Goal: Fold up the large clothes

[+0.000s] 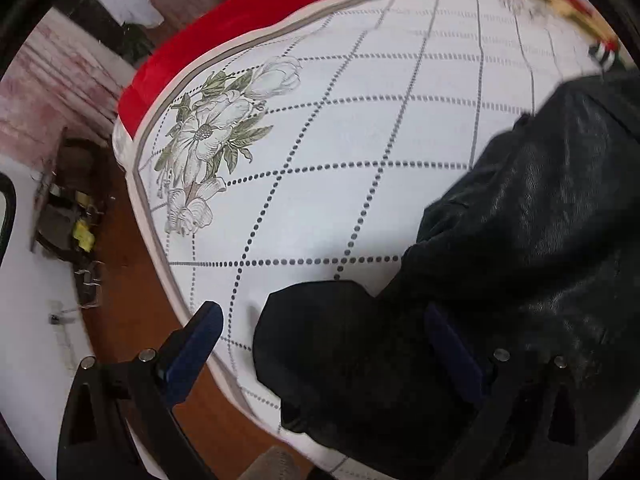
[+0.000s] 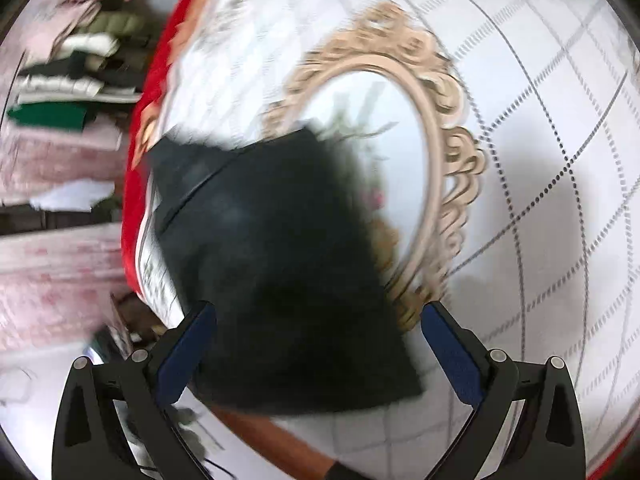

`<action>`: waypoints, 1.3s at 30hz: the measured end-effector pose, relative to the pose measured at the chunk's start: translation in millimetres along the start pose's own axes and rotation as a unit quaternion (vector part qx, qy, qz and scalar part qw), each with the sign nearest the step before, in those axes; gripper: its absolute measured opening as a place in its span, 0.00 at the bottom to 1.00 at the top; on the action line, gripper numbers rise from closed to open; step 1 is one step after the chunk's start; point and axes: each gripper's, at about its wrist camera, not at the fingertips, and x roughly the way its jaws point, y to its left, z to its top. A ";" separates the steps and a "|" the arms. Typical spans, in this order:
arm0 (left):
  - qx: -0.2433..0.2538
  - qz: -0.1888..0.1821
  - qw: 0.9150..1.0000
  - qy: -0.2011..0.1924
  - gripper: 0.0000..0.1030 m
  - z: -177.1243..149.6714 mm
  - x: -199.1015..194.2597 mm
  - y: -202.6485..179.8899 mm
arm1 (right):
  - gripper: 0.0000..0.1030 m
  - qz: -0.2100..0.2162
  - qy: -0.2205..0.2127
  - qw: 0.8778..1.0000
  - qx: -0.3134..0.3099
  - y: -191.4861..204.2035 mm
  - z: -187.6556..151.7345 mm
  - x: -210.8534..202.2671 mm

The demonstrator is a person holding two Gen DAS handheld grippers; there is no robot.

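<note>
Big white bedspread (image 1: 360, 160) under me, dotted grey grid all over it, a flower print (image 1: 208, 140) near its piped edge, and a red blanket (image 1: 240, 20) showing beyond that edge. Wooden floor (image 1: 132, 320) drops away past the near left corner, with clutter along the pale wall. On my right-hand view, a gold scrolled oval (image 2: 440, 160) is printed on the spread, and a stack of folded clothes (image 2: 80, 76) sits off to the far left of the room.

The dark garment (image 1: 540, 260) is the big thing here: a black, slightly glossy heap lying on the spread, one flap reaching down towards the bed's near edge.

My left gripper (image 1: 324, 348) is spread wide, with that flap lying between the blue pads (image 1: 192, 356); I can't tell whether either pad touches it. My right gripper (image 2: 316, 356) is spread wide too, a blurred dark panel (image 2: 280, 260) of the garment sitting between its fingers, nothing pinched.

Open spread lies ahead on the left and out to the right on the right-hand view; the bed edge is close under both grippers.
</note>
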 end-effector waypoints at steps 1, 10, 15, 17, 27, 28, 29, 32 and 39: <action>-0.002 -0.003 1.000 0.002 1.00 1.9 -0.2 1.8 | 1.00 0.025 0.013 1.000 0.009 -11.7 5.7 11.0; 0.018 0.034 0.999 -0.012 1.00 18.1 -25.4 -5.0 | 0.70 0.126 -0.006 0.991 -0.033 -8.2 5.5 45.6; 0.030 0.022 0.998 -0.046 1.00 17.7 -63.8 -29.7 | 0.62 0.109 -0.052 0.991 0.059 -39.9 -43.5 -13.5; 0.044 0.004 0.997 -0.055 1.00 13.4 -81.2 -50.2 | 0.71 0.085 -0.033 0.989 0.116 -78.9 -63.2 -30.4; 0.114 -0.017 0.990 -0.077 1.00 -4.5 -86.0 -124.1 | 0.81 0.000 -0.116 0.992 0.038 -64.0 -73.3 -159.2; 0.114 -0.005 0.990 -0.079 1.00 -6.0 -82.5 -123.3 | 0.78 0.020 -0.102 0.994 0.015 -47.6 -66.5 -155.7; 0.115 0.002 0.990 -0.081 1.00 -7.1 -82.3 -124.7 | 0.77 0.044 -0.078 0.996 -0.013 -30.8 -57.0 -148.4; 0.126 0.019 0.989 -0.072 1.00 -13.4 -67.1 -122.2 | 0.74 0.030 -0.043 0.997 -0.061 -1.6 -37.5 -112.4; 0.131 0.013 0.989 -0.063 1.00 -27.5 -41.2 -113.2 | 0.67 -0.030 -0.032 0.999 0.020 -12.2 30.1 -48.2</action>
